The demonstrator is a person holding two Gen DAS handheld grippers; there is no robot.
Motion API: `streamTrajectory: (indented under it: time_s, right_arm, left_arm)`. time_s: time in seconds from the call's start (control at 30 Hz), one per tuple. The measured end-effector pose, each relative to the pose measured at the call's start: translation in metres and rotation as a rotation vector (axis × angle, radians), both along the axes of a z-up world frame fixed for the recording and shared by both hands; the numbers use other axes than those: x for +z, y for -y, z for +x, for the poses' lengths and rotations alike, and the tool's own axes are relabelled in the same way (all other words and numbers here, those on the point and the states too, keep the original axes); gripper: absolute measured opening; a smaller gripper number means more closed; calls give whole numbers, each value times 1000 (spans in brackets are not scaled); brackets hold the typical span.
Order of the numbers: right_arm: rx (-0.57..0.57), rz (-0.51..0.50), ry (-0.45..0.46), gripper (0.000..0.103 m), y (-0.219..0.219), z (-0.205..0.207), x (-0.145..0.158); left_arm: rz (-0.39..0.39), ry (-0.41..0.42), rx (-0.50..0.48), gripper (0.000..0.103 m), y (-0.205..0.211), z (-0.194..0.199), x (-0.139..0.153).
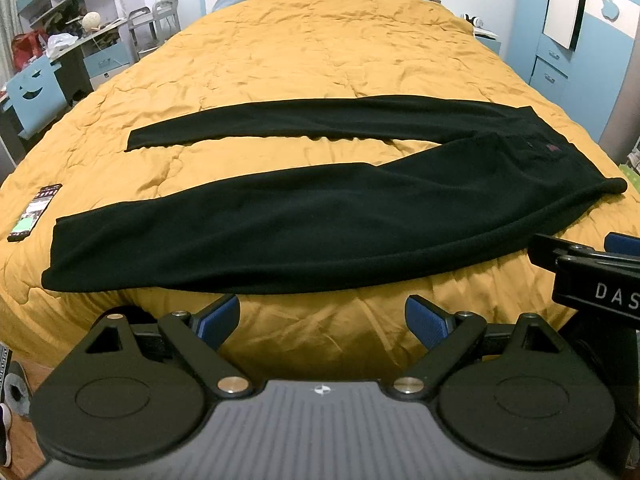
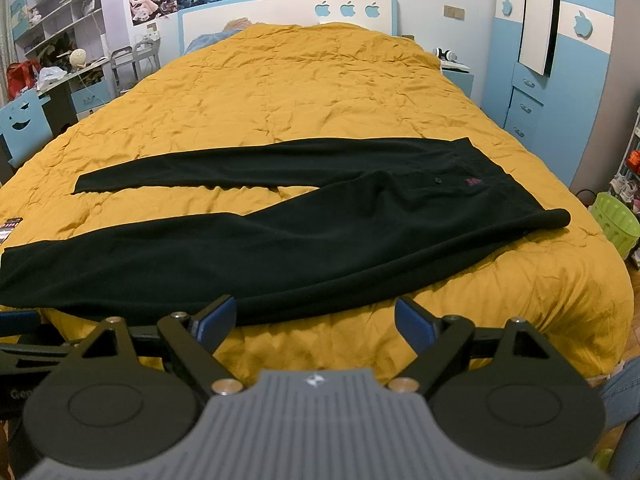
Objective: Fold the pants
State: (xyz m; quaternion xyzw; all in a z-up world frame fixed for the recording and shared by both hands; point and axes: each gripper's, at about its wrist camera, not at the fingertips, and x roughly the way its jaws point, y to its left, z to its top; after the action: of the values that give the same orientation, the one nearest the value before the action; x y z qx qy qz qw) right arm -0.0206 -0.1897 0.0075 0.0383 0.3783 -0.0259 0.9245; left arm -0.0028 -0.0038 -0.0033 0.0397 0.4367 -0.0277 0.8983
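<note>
Nearest: left gripper [image 1: 322, 320] spread wide, empty, blue pads [image 1: 424, 322] clear of cloth, hovering just short of near leg hem-to-knee stretch. Right gripper [image 2: 314, 320] likewise wide apart, nothing held, sited near the thigh section; its body also seen at right edge of left wrist view. Both apart from fabric, no contact yet. Next out: black pants [image 1: 280, 232] laid flat across foot end of bed, on mustard quilt [image 1: 320, 52], waistband [image 2: 556, 218] to the right, cuffs to the left, legs splayed in a narrow V w/ quilt showing between. Near leg [image 2: 180, 264] runs along bed edge just beyond the grippers; far leg [image 1: 280, 120] lies behind it. Small red logo [image 2: 471, 182] and a button near waist. Phone [image 1: 34, 212] on quilt just beside near cuff, not touching as far as visible. Handling, judged: fleece-like knit, soft, limp, light, no stiffness, will sag and drape btwn grip points; nap likely gives fair friction on pads, low slip risk; not fragile. Quilt puffy and wrinkled, so risk of pinching quilt along w/ cloth. Recommended hold: near leg outer edge, one grip toward cuff, other toward waistband corner, pinching a single leg only, then carry over onto far leg. Farther back: headboard, desk, wardrobe, green basket [image 2: 616, 224] on floor — not involved.
</note>
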Motion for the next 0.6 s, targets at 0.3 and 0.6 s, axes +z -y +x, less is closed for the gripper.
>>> streamTrajectory:
  time_s: [0.3,0.6]
  right_arm:
    - [-1,0,0,83,-1,-2,0]
    - [-1,0,1,83,-1,-2,0]
  left_arm:
    - [-1,-1,-1,103,0,1,0]
    - [0,0,-2,103,1,1,0]
